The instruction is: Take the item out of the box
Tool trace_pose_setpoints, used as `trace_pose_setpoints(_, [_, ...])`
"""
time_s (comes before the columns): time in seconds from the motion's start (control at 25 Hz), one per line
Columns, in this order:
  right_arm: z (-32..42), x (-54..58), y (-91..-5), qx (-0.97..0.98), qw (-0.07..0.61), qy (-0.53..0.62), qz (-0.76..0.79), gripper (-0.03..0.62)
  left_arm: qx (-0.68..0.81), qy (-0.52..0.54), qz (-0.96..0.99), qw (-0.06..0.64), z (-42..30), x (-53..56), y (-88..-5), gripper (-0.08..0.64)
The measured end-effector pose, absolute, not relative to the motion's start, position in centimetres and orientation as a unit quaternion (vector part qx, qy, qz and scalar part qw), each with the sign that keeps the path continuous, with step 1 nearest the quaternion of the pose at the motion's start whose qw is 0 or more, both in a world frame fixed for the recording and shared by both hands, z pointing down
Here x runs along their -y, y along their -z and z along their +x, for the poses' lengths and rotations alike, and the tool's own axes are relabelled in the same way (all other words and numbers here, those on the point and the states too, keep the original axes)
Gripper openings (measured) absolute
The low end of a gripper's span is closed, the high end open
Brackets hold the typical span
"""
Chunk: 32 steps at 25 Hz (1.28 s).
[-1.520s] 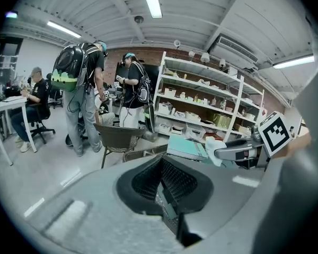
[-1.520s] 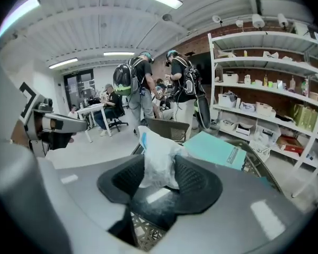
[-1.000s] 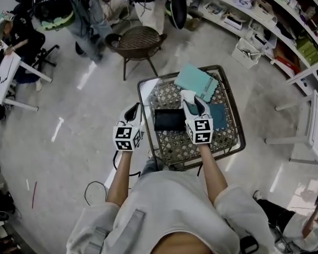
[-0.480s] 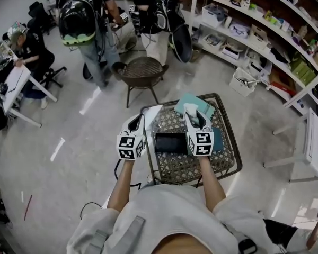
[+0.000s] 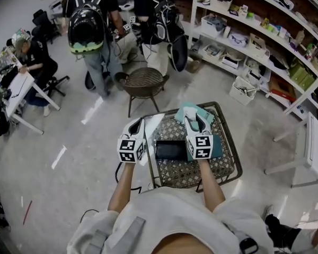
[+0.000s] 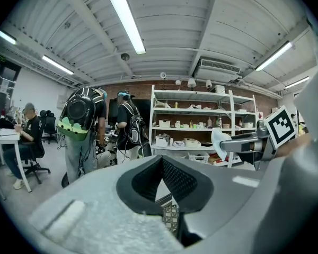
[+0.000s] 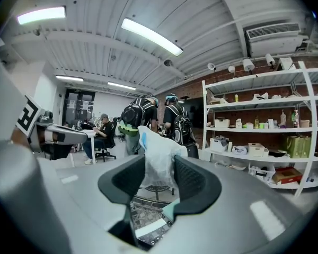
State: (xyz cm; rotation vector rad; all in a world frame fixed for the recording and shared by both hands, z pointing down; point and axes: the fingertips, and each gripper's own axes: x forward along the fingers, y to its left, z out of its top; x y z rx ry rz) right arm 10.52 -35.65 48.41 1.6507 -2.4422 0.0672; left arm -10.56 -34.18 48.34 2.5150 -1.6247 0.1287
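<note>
My right gripper (image 5: 190, 110) is shut on a white item wrapped in plastic (image 5: 188, 109) and holds it up above the wicker-topped table (image 5: 176, 172). In the right gripper view the wrapped item (image 7: 156, 157) sticks up from between the two pads of the right gripper (image 7: 159, 169). A teal box part (image 5: 216, 146) lies under that hand, and a teal lid (image 5: 204, 113) lies at the table's far end. A flat black rectangular thing (image 5: 170, 150) rests between my hands. My left gripper (image 5: 136, 122) hovers over the table's left edge, shut and empty; in its own view the left gripper (image 6: 161, 161) has its pads meeting at the tip.
A white sheet (image 5: 150, 127) lies at the table's left side. Beyond it stands a round wicker stool (image 5: 144, 82). Two people with backpacks (image 5: 87, 28) stand behind the stool. Shelves (image 5: 254, 36) run along the right, and a person sits at a desk (image 5: 22, 86) far left.
Both grippers have risen above the table, and the white wrapped item has gone up with the right one. The head view has tilted up and shows more of the room.
</note>
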Motion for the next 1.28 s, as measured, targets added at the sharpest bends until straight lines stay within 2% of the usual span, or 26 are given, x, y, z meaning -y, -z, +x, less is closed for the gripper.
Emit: trace_pose_setpoints(1.28, [10.2,35.9,-49.9,0.828,0.118,-0.031,0.547,0.161,0.540,-0.053,0.837,0.067,-9.7,34.7,-48.3,0.002])
